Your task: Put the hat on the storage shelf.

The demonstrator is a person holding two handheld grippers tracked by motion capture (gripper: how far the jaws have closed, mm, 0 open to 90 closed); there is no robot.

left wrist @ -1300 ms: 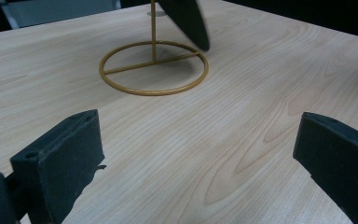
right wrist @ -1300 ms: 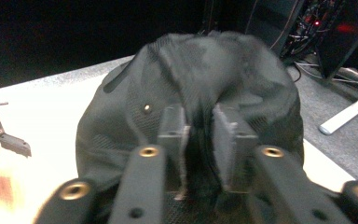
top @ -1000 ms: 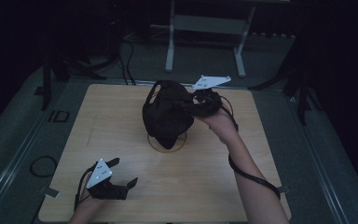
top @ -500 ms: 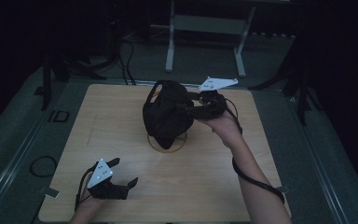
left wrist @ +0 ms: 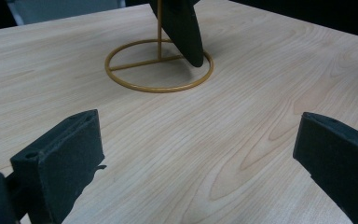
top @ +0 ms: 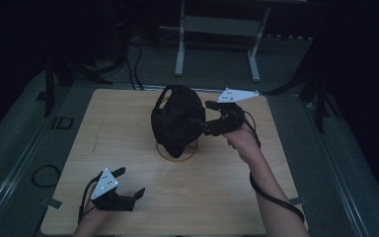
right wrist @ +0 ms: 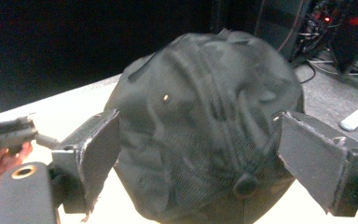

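Toward the far edge of the surface (top: pixel 128 148), your right gripper (top: pixel 208 127), jaws just opened wide, sat beside the cap (top: pixel 177 118); your left gripper (top: pixel 128 190), jaws wide and empty, lay well apart.

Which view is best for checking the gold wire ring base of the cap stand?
The left gripper view: the gold wire ring base lies whole on the wooden table, with the crossbar, upright rod and the black cap's brim tip over it. The high view shows only an arc under the cap. The right gripper view gives the cap crown.

One black cap (top: pixel 177 118), one gold wire stand (left wrist: pixel 158 65), one wooden table (top: pixel 128 128), two grippers: left (top: pixel 128 190), right (top: pixel 208 117).
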